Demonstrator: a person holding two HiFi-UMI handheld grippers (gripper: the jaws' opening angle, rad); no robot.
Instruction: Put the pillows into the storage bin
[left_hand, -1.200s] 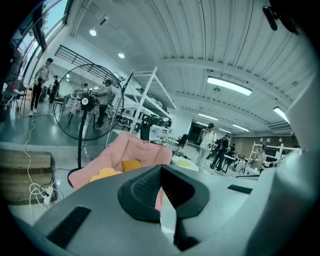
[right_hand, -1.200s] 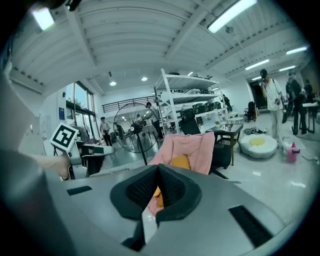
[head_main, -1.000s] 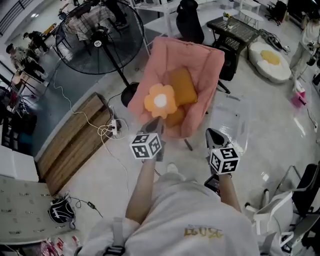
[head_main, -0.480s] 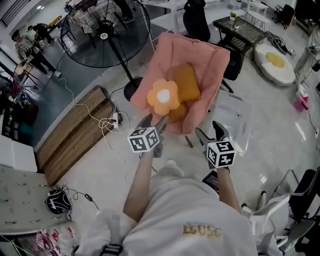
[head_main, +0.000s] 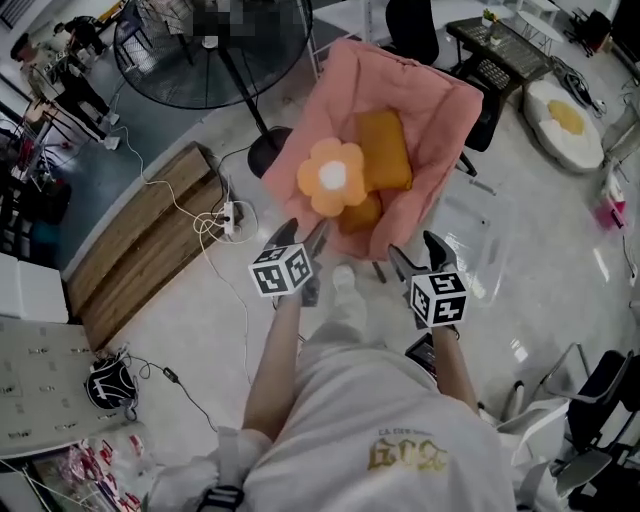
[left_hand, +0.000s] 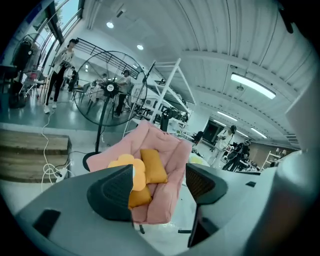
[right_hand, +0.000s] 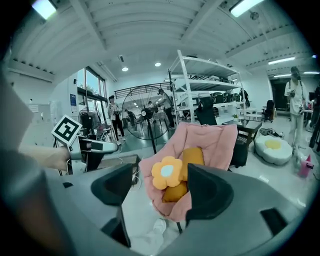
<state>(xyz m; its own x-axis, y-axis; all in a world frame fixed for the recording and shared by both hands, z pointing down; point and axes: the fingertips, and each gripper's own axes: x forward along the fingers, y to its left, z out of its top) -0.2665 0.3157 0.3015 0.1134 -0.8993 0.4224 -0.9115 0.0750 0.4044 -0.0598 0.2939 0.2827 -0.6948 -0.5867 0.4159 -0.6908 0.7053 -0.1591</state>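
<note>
Aiming my left gripper (head_main: 302, 233) and right gripper (head_main: 412, 247) at the pillows (head_main: 333, 176) on the chair (head_main: 440, 110), jaws just opened (both empty) to take one.

Bright, even light is poured down from above: ceiling strip lights (left_hand: 252, 86) are seen glowing in the left gripper view, another strip (right_hand: 245, 6) in the right gripper view. Daylight is let in through tall windows (right_hand: 92, 82) at the left there. Soft glare is thrown back off the pale glossy floor (head_main: 570, 300) in the head view, and only faint shadows are cast. Both gripper views are bent hard by the wide lens and ringed in black at the corners. The nearest foreground is rendered soft; colours are left slightly washed.
</note>
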